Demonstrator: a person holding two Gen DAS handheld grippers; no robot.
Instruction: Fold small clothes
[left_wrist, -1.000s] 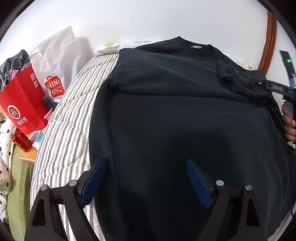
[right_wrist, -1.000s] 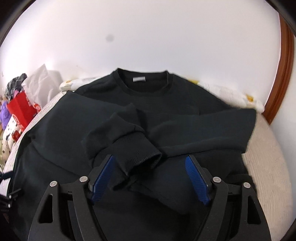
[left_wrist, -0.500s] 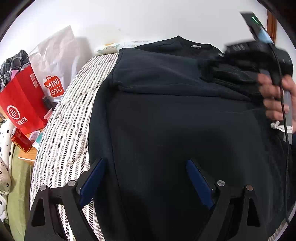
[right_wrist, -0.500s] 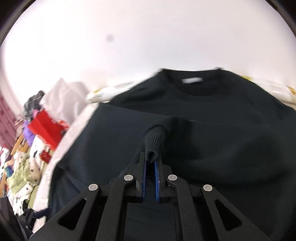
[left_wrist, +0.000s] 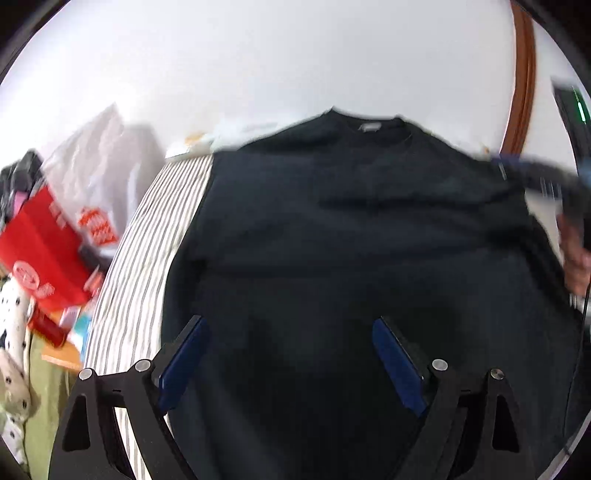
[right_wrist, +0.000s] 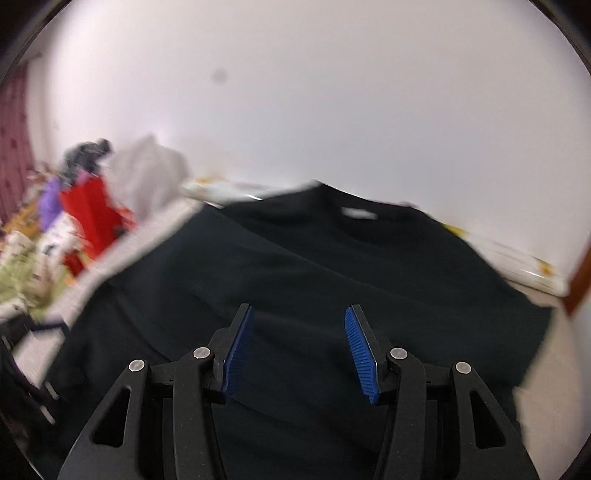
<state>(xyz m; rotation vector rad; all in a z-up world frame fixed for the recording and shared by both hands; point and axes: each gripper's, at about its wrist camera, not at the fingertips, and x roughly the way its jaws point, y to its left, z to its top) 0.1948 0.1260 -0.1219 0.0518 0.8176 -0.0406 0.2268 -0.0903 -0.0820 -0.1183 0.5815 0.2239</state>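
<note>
A black sweatshirt (left_wrist: 351, 240) lies flat on the striped bed cover (left_wrist: 136, 266), collar with a white label away from me, its left sleeve folded across the chest. It also shows in the right wrist view (right_wrist: 332, 266). My left gripper (left_wrist: 291, 343) is open and empty above the lower part of the garment. My right gripper (right_wrist: 299, 332) is open and empty above the folded sleeve area; it also shows blurred at the right edge of the left wrist view (left_wrist: 546, 177).
Red shopping bags (left_wrist: 44, 247) and a white bag (left_wrist: 99, 177) stand left of the bed, with clutter below them. A white wall rises behind the bed. A brown wooden frame (left_wrist: 521, 81) runs up at the right. A pillow (right_wrist: 517, 262) lies behind the sweatshirt.
My right gripper, shut on the sleeve cuff half a second ago, has let it go and opened, with the sleeve now lying flat. My left gripper stayed open and shifted slightly.
</note>
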